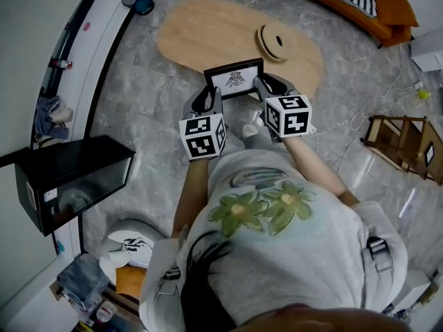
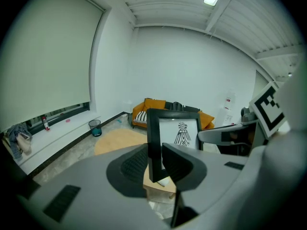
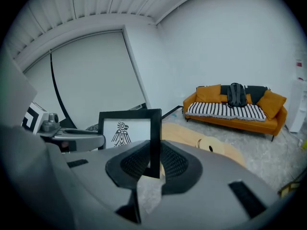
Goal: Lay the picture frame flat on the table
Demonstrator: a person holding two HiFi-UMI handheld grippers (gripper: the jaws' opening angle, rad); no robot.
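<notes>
Transport step, seemingly: picture frame [image 1: 234, 79] is upright at upper centre, by the near edge of the wooden desk [image 1: 201, 33]. Left tongs [image 1: 208, 94] pinch its left border, right tongs [image 1: 267, 88] its right. Next: tilt it and lower it flat.

Picture frame [image 1: 234, 79] between left tool [image 1: 208, 99], right tool [image 1: 270, 88], over table [image 1: 201, 33] edge.

Lounge-style room — orange sofa [image 3: 242, 123], low wooden table [image 1: 204, 33], roller blind [image 2: 48, 66], bin [image 2: 95, 127].
</notes>
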